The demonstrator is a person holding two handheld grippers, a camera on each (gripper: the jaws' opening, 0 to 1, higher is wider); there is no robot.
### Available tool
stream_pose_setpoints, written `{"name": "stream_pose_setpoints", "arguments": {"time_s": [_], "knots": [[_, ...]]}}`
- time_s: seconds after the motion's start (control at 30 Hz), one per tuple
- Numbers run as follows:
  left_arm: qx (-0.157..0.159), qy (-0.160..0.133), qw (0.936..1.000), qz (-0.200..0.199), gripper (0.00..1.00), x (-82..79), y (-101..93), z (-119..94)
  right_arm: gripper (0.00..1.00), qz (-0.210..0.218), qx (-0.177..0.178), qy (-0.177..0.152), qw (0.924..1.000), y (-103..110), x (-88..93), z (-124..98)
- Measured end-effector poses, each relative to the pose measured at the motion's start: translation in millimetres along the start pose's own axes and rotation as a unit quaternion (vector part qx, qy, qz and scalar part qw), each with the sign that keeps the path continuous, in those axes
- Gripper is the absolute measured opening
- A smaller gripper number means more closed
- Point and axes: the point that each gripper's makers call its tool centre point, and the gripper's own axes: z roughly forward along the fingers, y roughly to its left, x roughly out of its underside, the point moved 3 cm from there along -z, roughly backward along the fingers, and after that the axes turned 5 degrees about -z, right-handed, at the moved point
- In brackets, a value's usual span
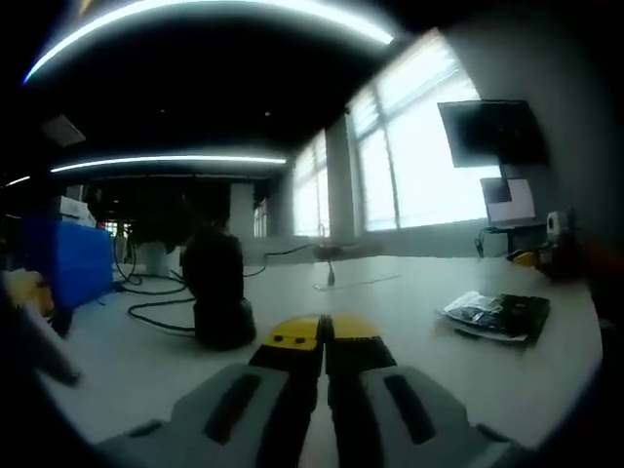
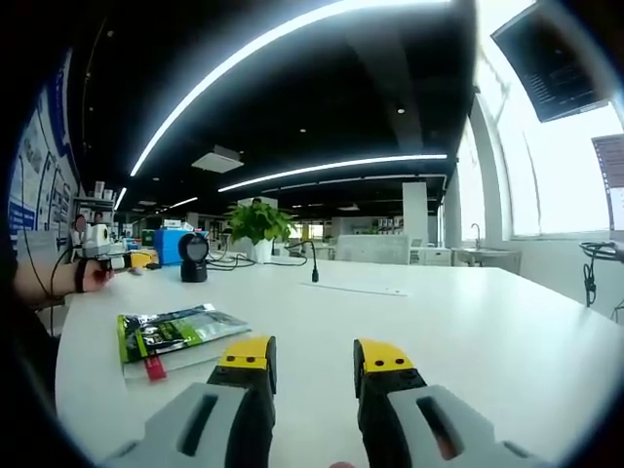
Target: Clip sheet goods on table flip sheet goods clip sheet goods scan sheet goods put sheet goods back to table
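1. the left hand-held gripper is clenched, its yellow-tipped jaws pressed together with nothing between them. it hovers low over the white counter.
2. the right hand-held gripper is released, with a clear gap between its yellow tips and only bare counter showing through the gap. it grasps nothing.
3. the task's thing, a flat green and dark packet of sheet goods, lies flat on the counter just left of the right hand-held gripper and a little farther out. a small red tab sticks out at its near edge. in the left gripper view the same packet lies to the right of the jaws, well apart from them.
4. farther out stands a black scanner on its base, just left of and beyond the left hand-held gripper; in the right gripper view it sits far off to the left, with cables trailing around it.
5. a person's hand shows at the far left edge of the right gripper view, near some small yellow and white items i cannot identify.
6. judged from this, no step is in progress: the packet rests on the counter untouched by either gripper. either nothing has begun, or the cycle is done and the packet is back down; i cannot tell which. if it is the start, then clipping, flipping, re-clipping, scanning and returning all remain.
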Motion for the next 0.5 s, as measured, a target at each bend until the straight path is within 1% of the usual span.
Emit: {"name": "stream_pose_setpoints", "arguments": {"time_s": [0.07, 0.1, 0.13, 0.17, 0.2, 0.27, 0.4, 0.5], "knots": [[-0.001, 0.007, 0.9999, -0.01, 0.0, 2.7, -0.7, 0.2, 0.28, 0.001, 0.0, 0.0, 1.0, -0.1, 0.2, 0.0], [0.0, 0.009, 0.9999, -0.005, 0.02, 3.0, -1.3, 0.5, 0.28, 0.001, 0.0, 0.001, 1.0, -0.2, 0.2, 0.1], [-0.001, 0.011, 0.9999, 0.0, 0.08, 3.1, -1.5, 0.5, 0.28, 0.001, 0.0, 0.001, 1.0, -0.4, 0.5, 0.1], [-0.004, 0.013, 0.9999, -0.003, 0.15, 3.5, -0.9, 0.3, 0.28, 0.001, 0.0, 0.001, 1.0, -0.5, 0.5, 0.3], [-0.014, 0.014, 0.9997, -0.01, 0.19, 4.4, 1.1, -0.3, 0.29, 0.001, 0.0, 0.001, 1.0, -0.5, 0.6, 0.4], [-0.011, 0.02, 0.9997, -0.012, 0.25, 5.6, 1.7, 2.1, 0.29, 0.002, 0.0, 0.001, 1.0, -0.7, 0.7, 0.4], [-0.003, 0.027, 0.9996, -0.006, 0.26, 7.6, -2.2, 3.4, 0.3, 0.003, 0.0, 0.001, 1.0, -1.4, 0.8, 0.4], [0.01, 0.029, 0.9995, -0.005, 0.29, 8.6, -4.6, 4.1, 0.31, 0.003, 0.0, 0.001, 1.0, -1.6, 1.0, 0.4]]}}
